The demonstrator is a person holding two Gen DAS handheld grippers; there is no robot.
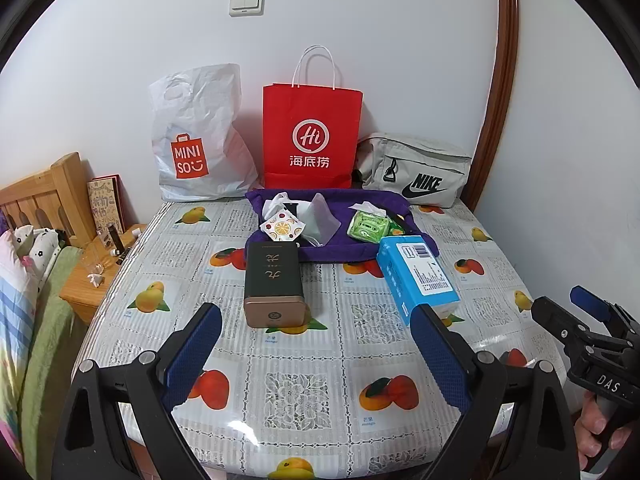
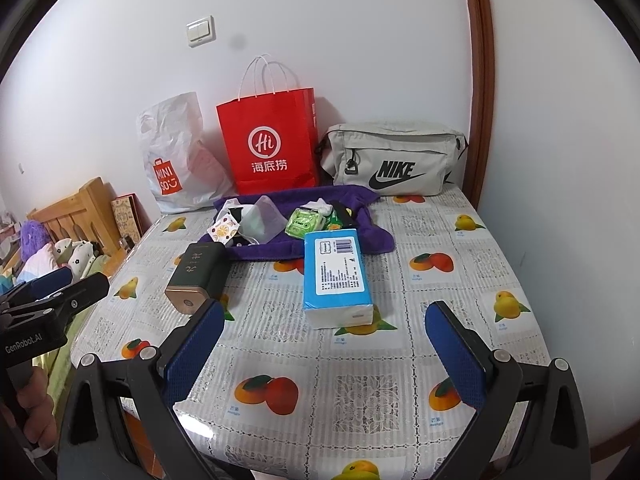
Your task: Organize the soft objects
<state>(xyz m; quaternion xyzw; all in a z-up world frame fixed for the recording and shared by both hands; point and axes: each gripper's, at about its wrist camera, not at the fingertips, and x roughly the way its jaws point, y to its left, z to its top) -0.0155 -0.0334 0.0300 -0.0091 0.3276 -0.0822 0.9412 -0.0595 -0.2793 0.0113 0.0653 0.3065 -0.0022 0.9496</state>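
A purple towel [image 1: 340,246] [image 2: 376,236] lies at the table's far middle with small soft items on it: a fruit-print packet [image 1: 282,228] [image 2: 224,230], a pale pouch [image 1: 322,218] [image 2: 262,220] and a green tissue pack [image 1: 368,226] [image 2: 306,224]. A blue tissue pack [image 1: 416,274] [image 2: 338,276] and a dark box [image 1: 274,282] [image 2: 196,276] lie nearer. My left gripper [image 1: 320,352] is open and empty over the table's near part, before the dark box. My right gripper [image 2: 324,354] is open and empty, before the blue pack.
A white Miniso bag [image 1: 198,136] [image 2: 176,160], a red paper bag [image 1: 310,136] [image 2: 270,144] and a grey Nike bag [image 1: 416,170] [image 2: 392,164] stand against the back wall. A bed and wooden nightstand [image 1: 96,276] are at the left. The table [image 1: 304,392] has a fruit-print cloth.
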